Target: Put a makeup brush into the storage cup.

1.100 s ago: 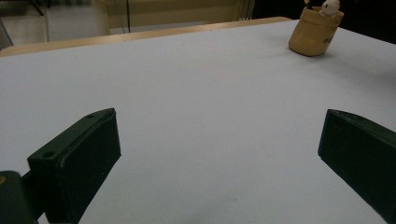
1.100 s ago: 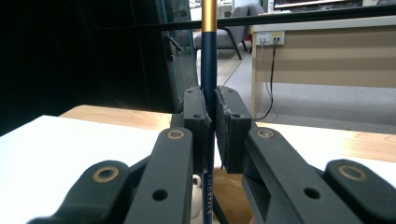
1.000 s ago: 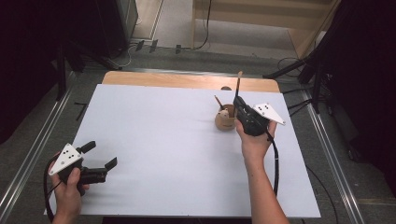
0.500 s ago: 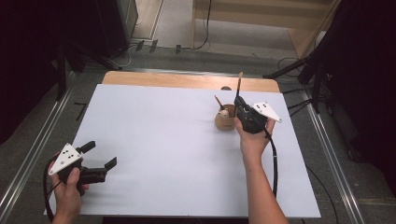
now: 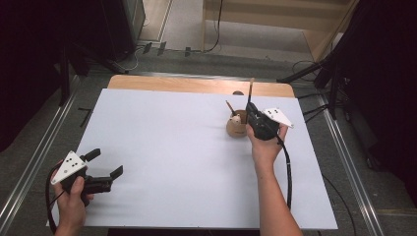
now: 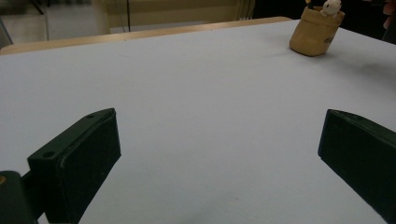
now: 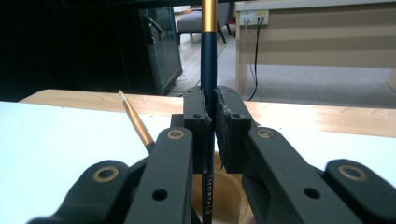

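Near the front left corner of the white-topped table [image 5: 187, 162], the left gripper [image 5: 104, 167] is held in the person's left hand [image 5: 73, 204], just above the surface. Its jaws are spread wide with nothing between them; the left gripper view shows only bare white tabletop in the gap. A grey three-cornered plate [image 5: 70, 166] sits on top of it, and its cable loops down past the table's front edge.

The middle of the table is bare. A strip of bare wood [image 5: 196, 84] runs along the far edge, beyond the white sheet.

Toward the far right part of the table stands a small tan holder [image 5: 236, 129], round-bodied, upright. A gold-handled brush [image 5: 230, 106] leans out of it toward the left, and a small pale figure [image 6: 329, 6] pokes from its mouth.

Just to the right of the holder, the right gripper [image 5: 252, 109] is held in the person's right hand [image 5: 265, 145], pointing away from the person. Its jaws are pressed together on a dark blue pencil [image 7: 208, 70] with a gold upper section; the pencil stands upright, its lower end down inside the holder and its top rising above the jaws.
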A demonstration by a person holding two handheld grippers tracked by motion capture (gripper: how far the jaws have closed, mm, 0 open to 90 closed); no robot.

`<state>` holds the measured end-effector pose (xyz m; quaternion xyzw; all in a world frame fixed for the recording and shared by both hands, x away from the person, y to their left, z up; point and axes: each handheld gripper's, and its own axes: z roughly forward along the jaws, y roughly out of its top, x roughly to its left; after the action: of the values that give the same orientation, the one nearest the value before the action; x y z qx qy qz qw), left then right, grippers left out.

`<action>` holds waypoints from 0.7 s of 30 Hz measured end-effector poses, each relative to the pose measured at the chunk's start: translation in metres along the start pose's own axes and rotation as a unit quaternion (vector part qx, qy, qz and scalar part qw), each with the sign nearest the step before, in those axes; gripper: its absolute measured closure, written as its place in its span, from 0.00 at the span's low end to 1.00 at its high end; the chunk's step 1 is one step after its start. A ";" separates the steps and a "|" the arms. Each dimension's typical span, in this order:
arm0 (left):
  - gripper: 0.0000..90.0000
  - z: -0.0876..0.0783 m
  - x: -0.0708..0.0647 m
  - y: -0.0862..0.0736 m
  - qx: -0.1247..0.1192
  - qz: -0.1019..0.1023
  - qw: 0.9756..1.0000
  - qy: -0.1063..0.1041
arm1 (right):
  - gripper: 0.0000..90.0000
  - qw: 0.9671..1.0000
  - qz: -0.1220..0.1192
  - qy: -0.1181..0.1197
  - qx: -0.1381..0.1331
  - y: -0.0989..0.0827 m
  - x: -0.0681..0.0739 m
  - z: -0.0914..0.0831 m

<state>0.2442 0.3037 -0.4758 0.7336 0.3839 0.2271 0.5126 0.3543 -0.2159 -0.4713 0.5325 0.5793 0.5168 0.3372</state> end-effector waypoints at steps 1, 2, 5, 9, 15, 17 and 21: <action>0.00 0.000 0.000 0.000 0.000 0.000 1.000 0.000 | 0.94 1.000 -0.001 0.000 0.000 0.000 0.000 0.001; 0.00 0.000 0.000 0.000 0.001 0.001 1.000 0.000 | 0.94 1.000 -0.002 0.000 0.001 -0.001 -0.001 0.001; 0.00 0.000 0.000 0.000 0.001 0.002 1.000 0.000 | 0.94 1.000 -0.003 -0.001 0.004 -0.002 -0.001 0.002; 0.00 0.000 0.000 0.000 0.001 0.002 1.000 0.000 | 0.94 1.000 0.000 -0.002 0.008 -0.005 -0.002 0.002; 0.00 0.000 0.000 0.000 0.003 0.003 1.000 0.000 | 0.94 1.000 0.008 -0.010 0.018 -0.013 -0.007 0.001; 0.00 0.000 0.000 0.000 0.002 0.003 1.000 -0.001 | 0.94 1.000 0.005 -0.013 0.021 -0.015 -0.009 0.000; 0.00 0.001 -0.001 0.000 0.002 0.002 1.000 -0.002 | 0.94 0.999 0.007 -0.016 0.027 -0.017 -0.011 -0.001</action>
<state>0.2445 0.3028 -0.4765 0.7359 0.3821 0.2261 0.5111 0.3508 -0.2250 -0.4886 0.5535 0.5842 0.4947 0.3280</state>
